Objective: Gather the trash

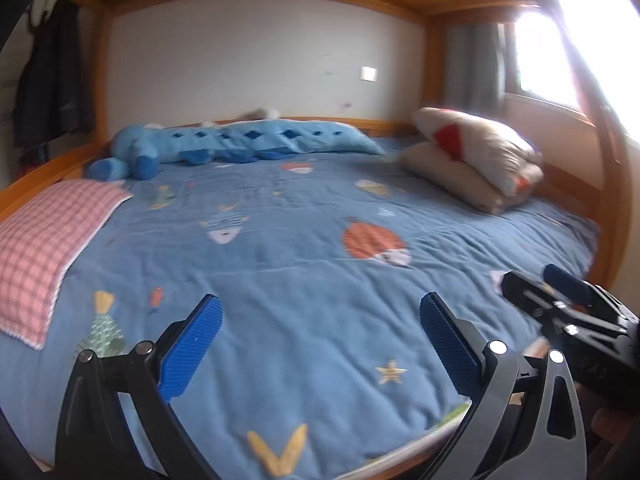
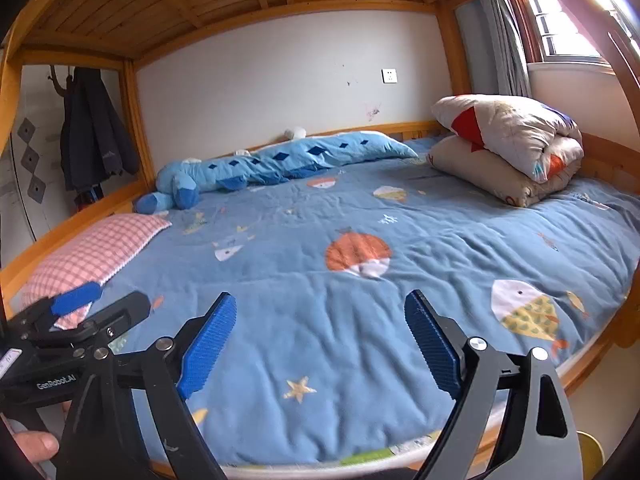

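I see no trash in either view. My left gripper (image 1: pixel 320 312) is open and empty, held above the near edge of a bed with a blue fish-print cover (image 1: pixel 304 208). My right gripper (image 2: pixel 320 312) is also open and empty above the same cover (image 2: pixel 400 220). The right gripper's body (image 1: pixel 568 312) shows at the right edge of the left wrist view. The left gripper's body (image 2: pixel 80 320) shows at the lower left of the right wrist view.
A pink checked pillow (image 2: pixel 96 252) lies at the left. A long blue plush toy (image 2: pixel 256 168) lies along the back wall. A folded quilt (image 2: pixel 508 144) sits at the right by the window. Dark jackets (image 2: pixel 94 132) hang at the left. A wooden upper bunk (image 2: pixel 240 0) is overhead.
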A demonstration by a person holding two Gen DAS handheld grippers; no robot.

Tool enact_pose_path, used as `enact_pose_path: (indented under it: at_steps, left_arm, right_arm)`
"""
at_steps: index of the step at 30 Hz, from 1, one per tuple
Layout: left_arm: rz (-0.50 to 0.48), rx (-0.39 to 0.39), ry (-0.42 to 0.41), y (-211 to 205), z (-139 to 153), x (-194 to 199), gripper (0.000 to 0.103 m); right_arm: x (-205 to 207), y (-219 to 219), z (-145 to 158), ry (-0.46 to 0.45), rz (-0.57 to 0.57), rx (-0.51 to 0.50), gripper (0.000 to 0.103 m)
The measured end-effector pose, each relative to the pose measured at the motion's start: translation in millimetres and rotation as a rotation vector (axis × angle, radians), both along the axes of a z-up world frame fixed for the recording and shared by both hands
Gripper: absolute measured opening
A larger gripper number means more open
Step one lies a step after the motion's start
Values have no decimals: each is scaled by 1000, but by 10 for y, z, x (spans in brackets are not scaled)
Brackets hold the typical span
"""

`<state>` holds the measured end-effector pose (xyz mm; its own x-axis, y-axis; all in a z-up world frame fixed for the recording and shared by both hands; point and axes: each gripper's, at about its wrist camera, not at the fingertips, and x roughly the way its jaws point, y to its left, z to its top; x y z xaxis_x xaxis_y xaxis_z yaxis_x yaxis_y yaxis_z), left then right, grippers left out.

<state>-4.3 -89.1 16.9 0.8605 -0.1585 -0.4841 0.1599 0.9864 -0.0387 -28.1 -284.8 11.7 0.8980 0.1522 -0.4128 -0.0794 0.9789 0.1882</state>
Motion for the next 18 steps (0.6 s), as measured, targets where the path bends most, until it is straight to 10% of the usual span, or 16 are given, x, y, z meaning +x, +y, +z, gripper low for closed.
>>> enact_pose_path:
  at_steps: [14,18]
  left_arm:
    - [274,147,-128,401,57,-61,99]
    - [239,83,-77,463,70,0,99]
  right_arm:
    - [143,466,-23,-29,80,-37,89]
    - [160,540,-12,-42,86,-73,89]
